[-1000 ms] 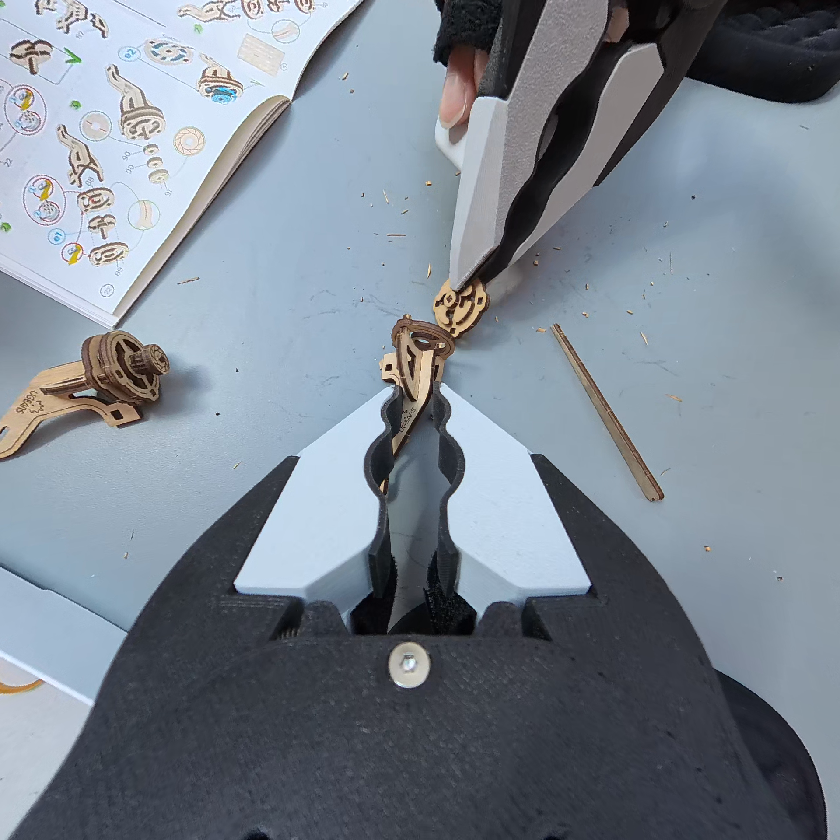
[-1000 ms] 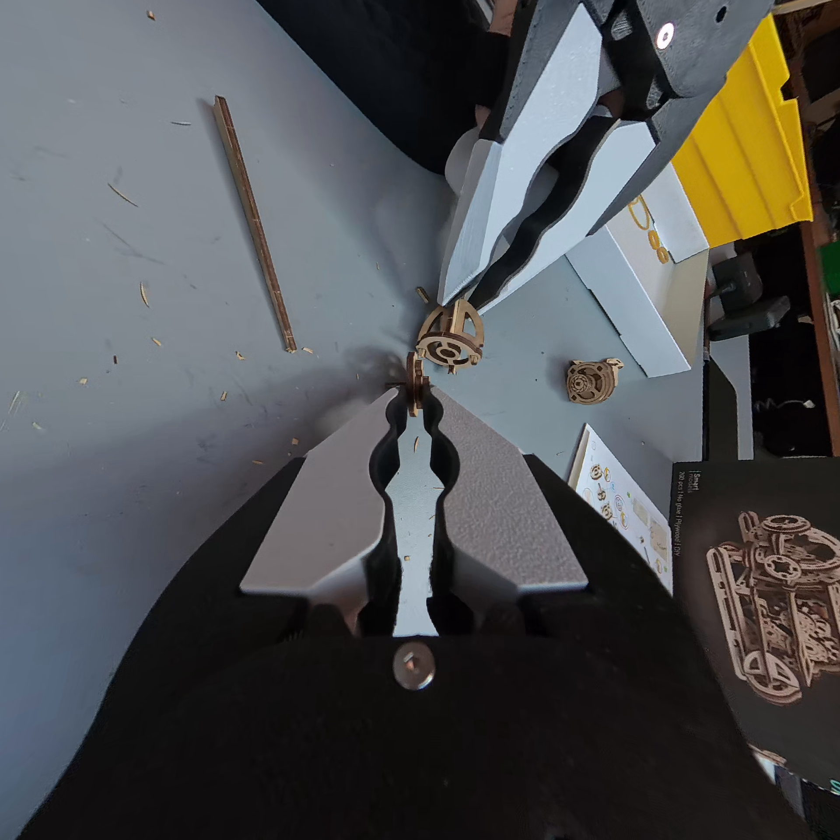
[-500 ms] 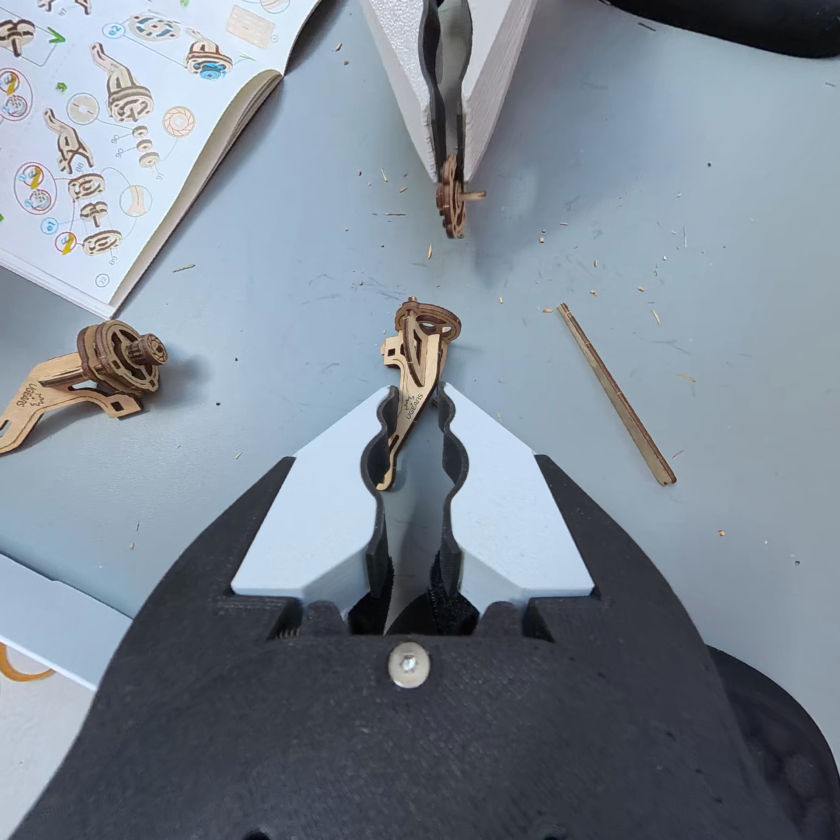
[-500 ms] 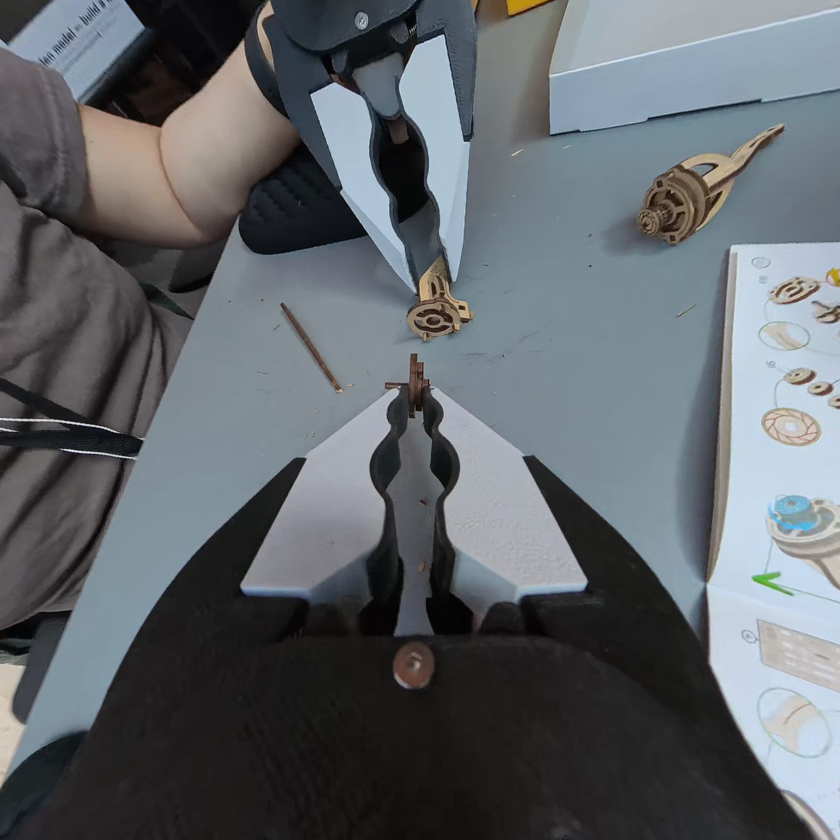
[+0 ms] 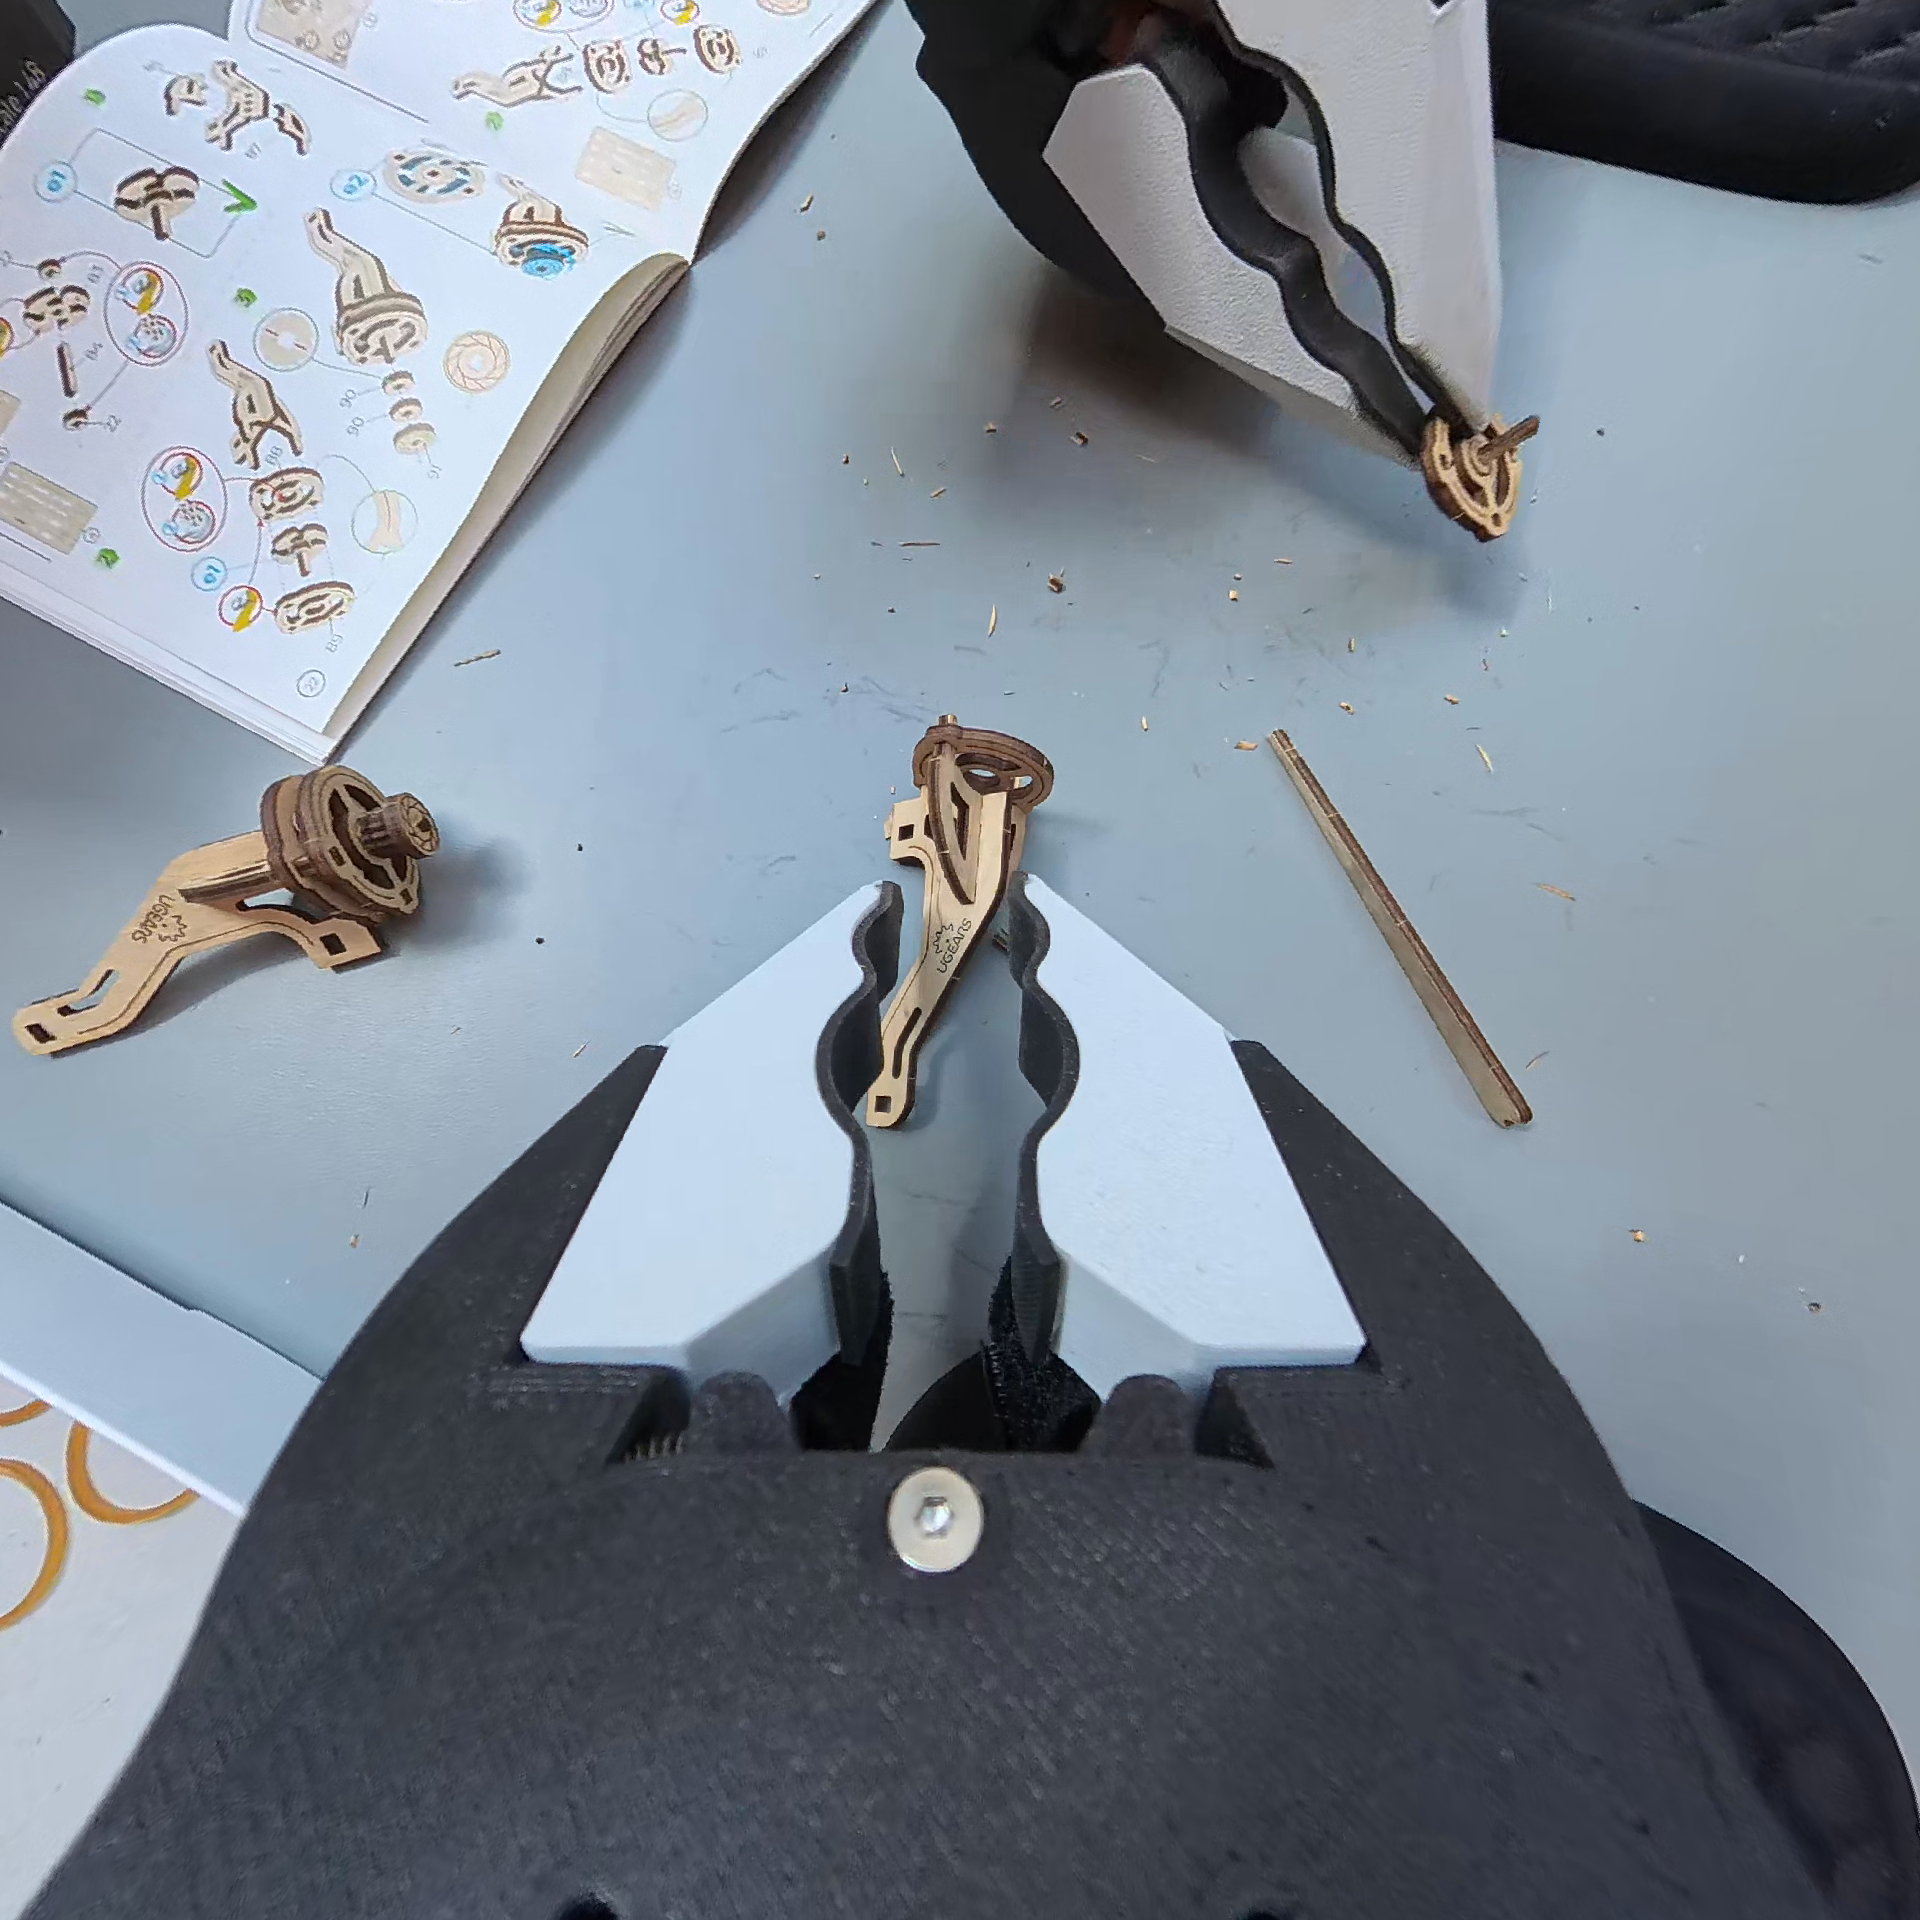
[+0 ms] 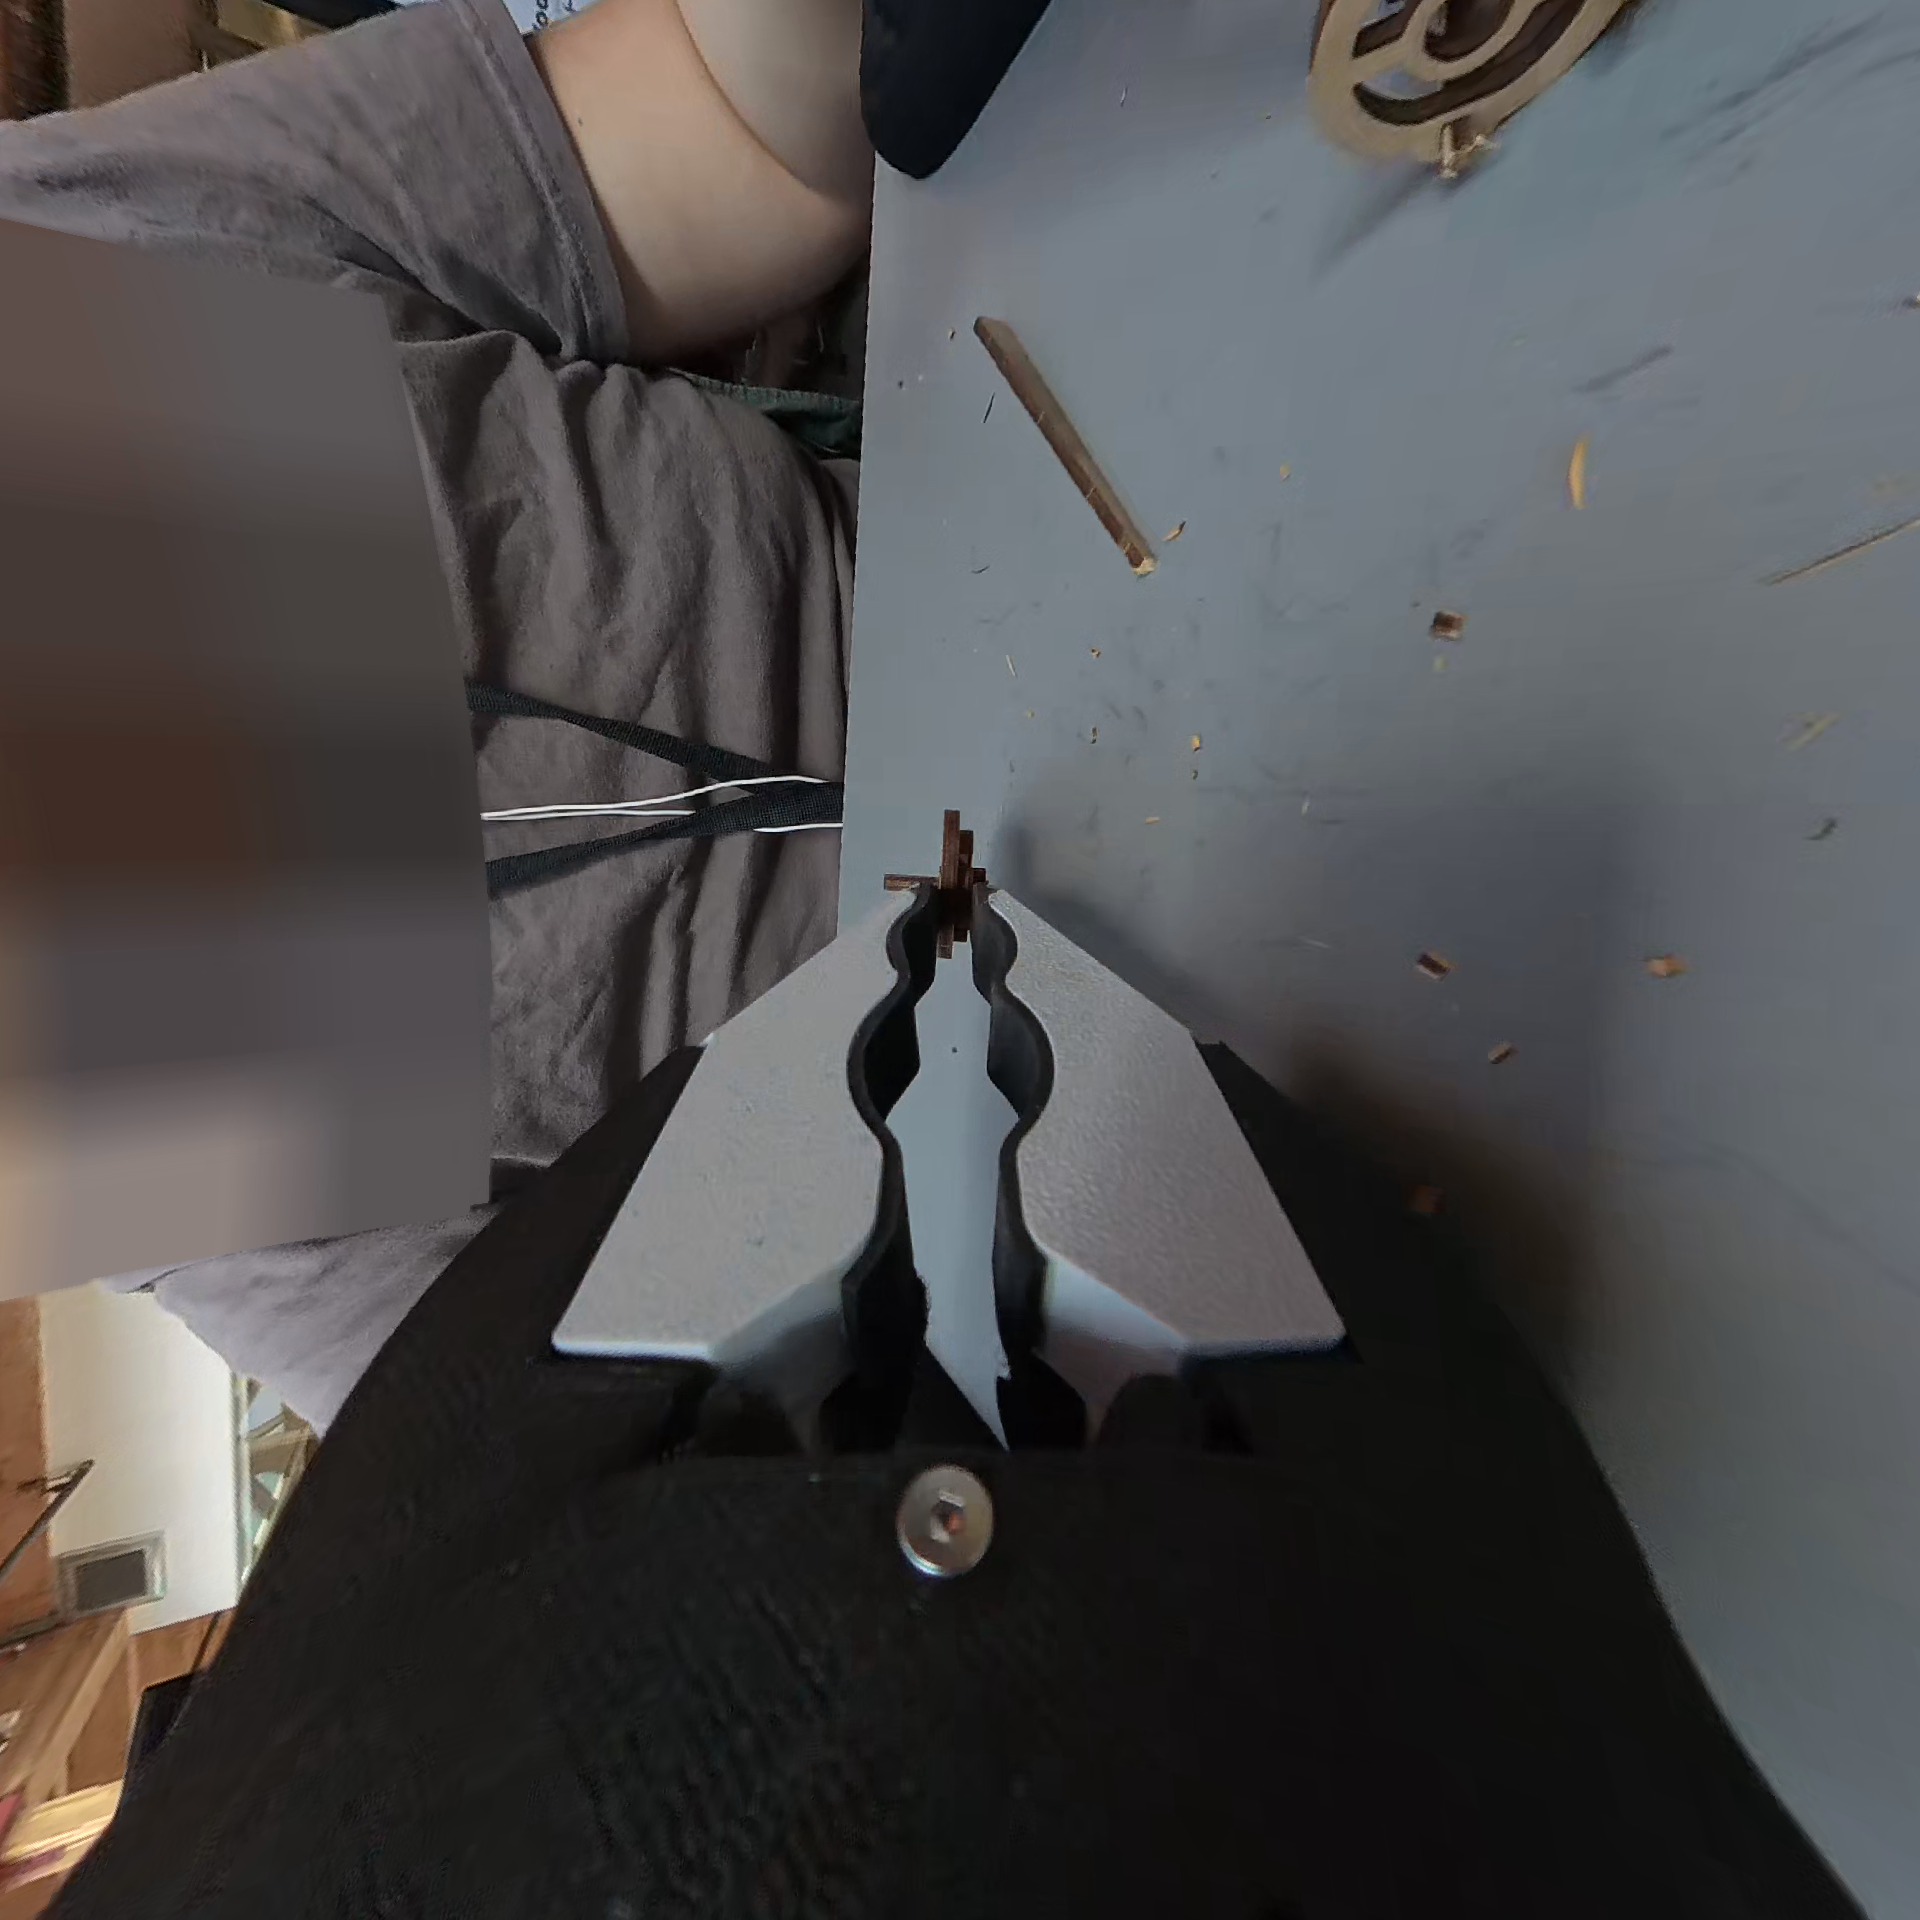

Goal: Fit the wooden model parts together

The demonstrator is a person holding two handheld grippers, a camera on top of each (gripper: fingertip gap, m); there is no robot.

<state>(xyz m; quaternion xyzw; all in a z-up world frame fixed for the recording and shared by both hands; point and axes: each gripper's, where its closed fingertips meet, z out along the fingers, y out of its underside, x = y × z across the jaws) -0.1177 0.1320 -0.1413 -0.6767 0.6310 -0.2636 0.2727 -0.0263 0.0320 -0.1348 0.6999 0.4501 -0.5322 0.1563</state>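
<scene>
My left gripper (image 5: 954, 891) is closed on a flat wooden bracket (image 5: 951, 914) with a ring at its far end; the ring end is low over the grey table (image 5: 727, 623). That ring shows big at the top of the right wrist view (image 6: 1455, 73). My right gripper (image 6: 951, 906) is shut on a small round wooden wheel with a cross pin (image 6: 949, 878). In the left wrist view the right gripper (image 5: 1439, 426) holds the wheel (image 5: 1470, 483) near the table, well to the right of and beyond the bracket. The two parts are apart.
A finished bracket with a hub (image 5: 260, 894) lies at the left. An open instruction booklet (image 5: 312, 312) lies at the far left. A thin wooden stick (image 5: 1392, 925) lies to the right, also in the right wrist view (image 6: 1060, 447). A white box (image 5: 104, 1351) is near left. A person in grey (image 6: 644, 623) sits at the table edge. The tips of one gripper are about 15 centimeters away from the tips of the other.
The right gripper pulled the wheel away from the bracket's ring, swung it off to the right and turned. The left gripper stayed in place with the bracket.
</scene>
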